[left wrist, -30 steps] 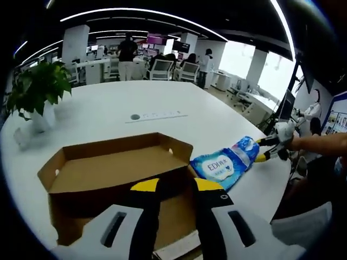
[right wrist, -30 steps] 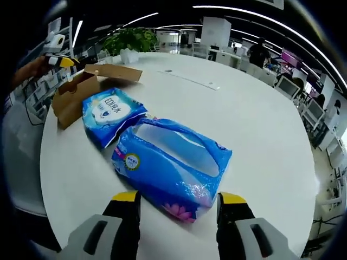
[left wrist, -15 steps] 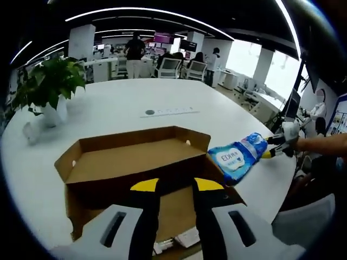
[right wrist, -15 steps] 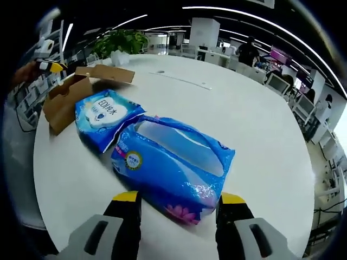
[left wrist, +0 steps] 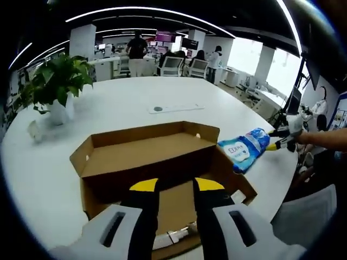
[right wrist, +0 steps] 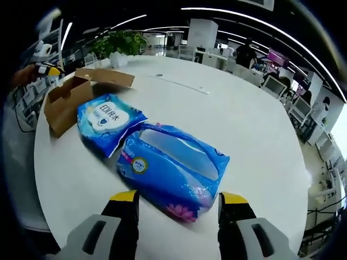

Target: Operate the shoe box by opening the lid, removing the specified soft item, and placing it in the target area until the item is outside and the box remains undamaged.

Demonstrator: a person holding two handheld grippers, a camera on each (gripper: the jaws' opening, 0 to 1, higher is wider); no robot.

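Shoe box (left wrist: 146, 162) sits open on the white table (left wrist: 114, 108), its lid flap (right wrist: 105, 77) folded back, and over the last second my left gripper (left wrist: 172, 187) has crept closer to it, jaws near shut on nothing over the front wall. Both soft packs are outside: the white-labelled blue pack (right wrist: 108, 122) lies just beside the box, the larger blue pack (right wrist: 173, 168) touching it. My right gripper (right wrist: 179, 197) has backed off a little, jaws spread wide, holding nothing, so I judge removal done.
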